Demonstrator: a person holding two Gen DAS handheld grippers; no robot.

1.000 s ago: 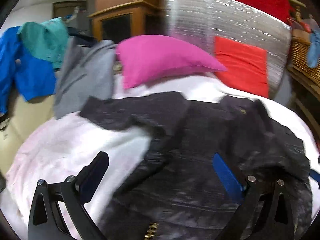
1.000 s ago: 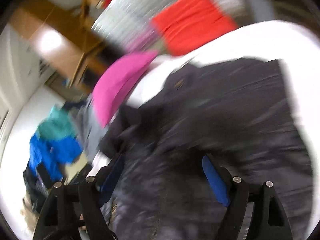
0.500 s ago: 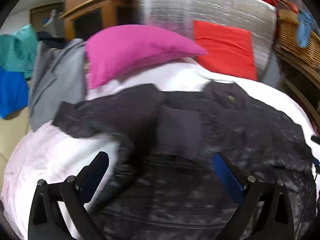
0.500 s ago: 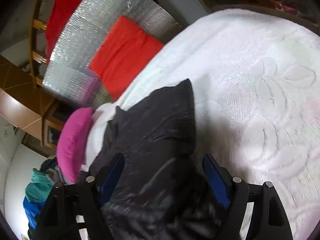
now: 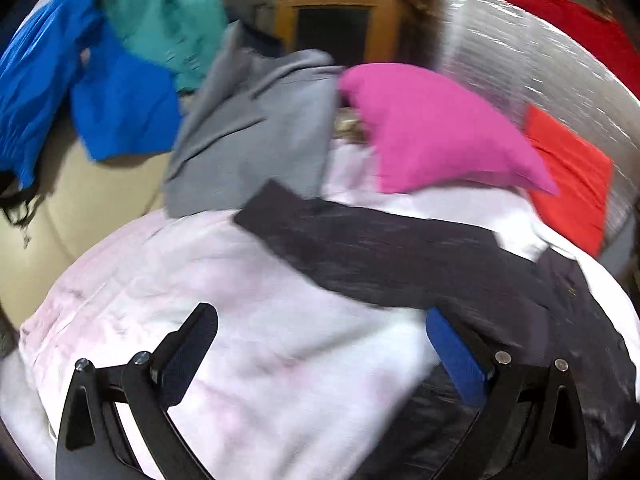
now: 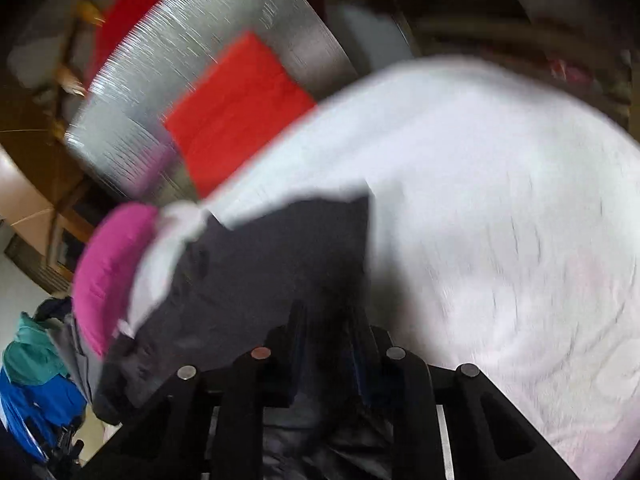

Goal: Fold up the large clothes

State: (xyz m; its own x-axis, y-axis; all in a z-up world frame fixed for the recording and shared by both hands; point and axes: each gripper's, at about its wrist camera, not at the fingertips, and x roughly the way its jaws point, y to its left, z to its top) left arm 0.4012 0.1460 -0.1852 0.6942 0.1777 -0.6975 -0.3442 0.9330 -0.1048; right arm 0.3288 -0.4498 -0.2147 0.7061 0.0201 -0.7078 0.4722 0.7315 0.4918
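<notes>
On a white bedspread (image 5: 248, 304), a dark grey jacket (image 5: 400, 256) is lying spread out, one sleeve (image 5: 320, 228) reaching toward a pink pillow (image 5: 436, 136). The right gripper (image 6: 326, 328) is pinching the jacket's fabric, its fingers drawn together on the cloth. The left gripper (image 5: 320, 356) is hovering over bare bedspread beside the jacket with its fingers wide apart, the blue pad (image 5: 456, 356) sitting at the garment's edge. Behind the pillow, a silver foil panel (image 5: 520, 64) is leaning with a red cushion (image 5: 568, 176) against it. A grey garment (image 5: 248, 128), a teal one (image 5: 168, 24) and a blue one (image 5: 80, 92) are hanging to the left.
</notes>
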